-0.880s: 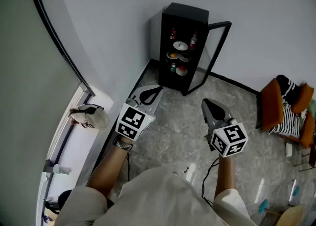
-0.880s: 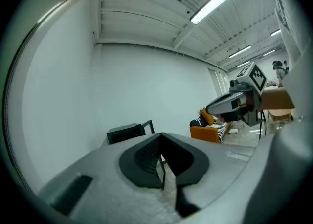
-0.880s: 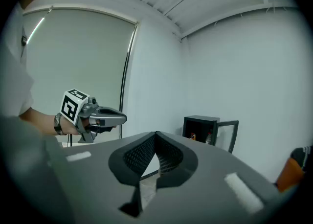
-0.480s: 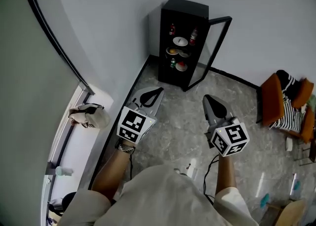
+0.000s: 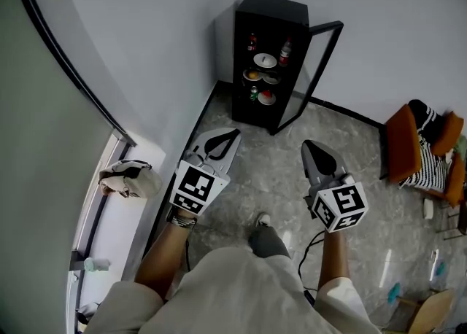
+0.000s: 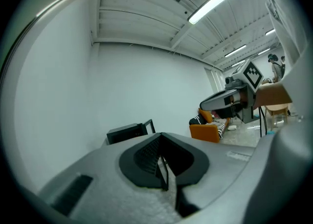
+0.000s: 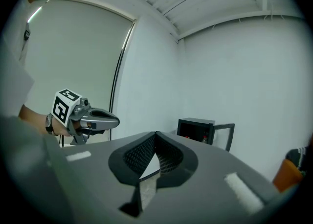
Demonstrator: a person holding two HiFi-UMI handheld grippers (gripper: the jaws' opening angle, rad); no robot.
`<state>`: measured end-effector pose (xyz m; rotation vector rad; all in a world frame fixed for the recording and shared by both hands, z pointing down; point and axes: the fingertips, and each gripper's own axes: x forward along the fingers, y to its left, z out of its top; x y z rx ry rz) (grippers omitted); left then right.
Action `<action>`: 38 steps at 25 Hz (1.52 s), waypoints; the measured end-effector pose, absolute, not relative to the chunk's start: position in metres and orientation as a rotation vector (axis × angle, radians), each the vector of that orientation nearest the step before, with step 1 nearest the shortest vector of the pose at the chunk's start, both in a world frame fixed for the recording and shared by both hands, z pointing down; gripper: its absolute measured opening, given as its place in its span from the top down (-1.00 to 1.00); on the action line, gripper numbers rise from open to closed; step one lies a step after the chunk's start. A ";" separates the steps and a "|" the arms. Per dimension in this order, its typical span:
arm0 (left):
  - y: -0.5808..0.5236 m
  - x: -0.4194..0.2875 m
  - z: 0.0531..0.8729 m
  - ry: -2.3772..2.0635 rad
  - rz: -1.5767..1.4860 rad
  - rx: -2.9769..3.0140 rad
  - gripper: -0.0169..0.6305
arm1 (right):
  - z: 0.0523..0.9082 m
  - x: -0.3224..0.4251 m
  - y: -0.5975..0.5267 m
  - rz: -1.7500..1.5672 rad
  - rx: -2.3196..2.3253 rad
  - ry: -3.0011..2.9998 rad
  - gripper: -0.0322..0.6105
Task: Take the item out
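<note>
Holds left gripper [image 5: 230,136] and right gripper [image 5: 308,146] clenched shut, empty, mid-frame above the floor [image 5: 266,172], well apart from the open cabinet [image 5: 271,13] at upper centre.

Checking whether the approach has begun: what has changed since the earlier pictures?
The person's leg has swung forward into view, a step toward the black cabinet. Nothing was gripped or released. The left gripper and right gripper stay shut and empty, held ahead; the cabinet's glass door stays open.
</note>
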<state>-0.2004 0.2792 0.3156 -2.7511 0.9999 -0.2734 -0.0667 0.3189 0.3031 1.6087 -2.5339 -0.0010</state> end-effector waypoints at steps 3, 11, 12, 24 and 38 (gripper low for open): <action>0.250 -0.183 0.317 0.977 -0.288 -2.731 0.93 | 0.304 -0.050 0.287 -0.018 1.616 -2.554 0.88; 0.119 -0.120 0.318 1.029 -0.292 -2.715 0.93 | 0.303 0.012 0.152 -0.124 1.604 -2.547 0.88; 0.101 -0.112 0.314 1.040 -0.286 -2.714 0.93 | 0.300 0.021 0.134 -0.122 1.596 -2.554 0.88; -0.039 -0.051 0.300 1.116 -0.332 -2.690 0.93 | 0.285 0.094 -0.014 -0.046 1.606 -2.587 0.88; -0.133 0.002 0.317 1.178 -0.388 -2.698 0.93 | 0.309 0.139 -0.102 -0.006 1.496 -2.589 0.88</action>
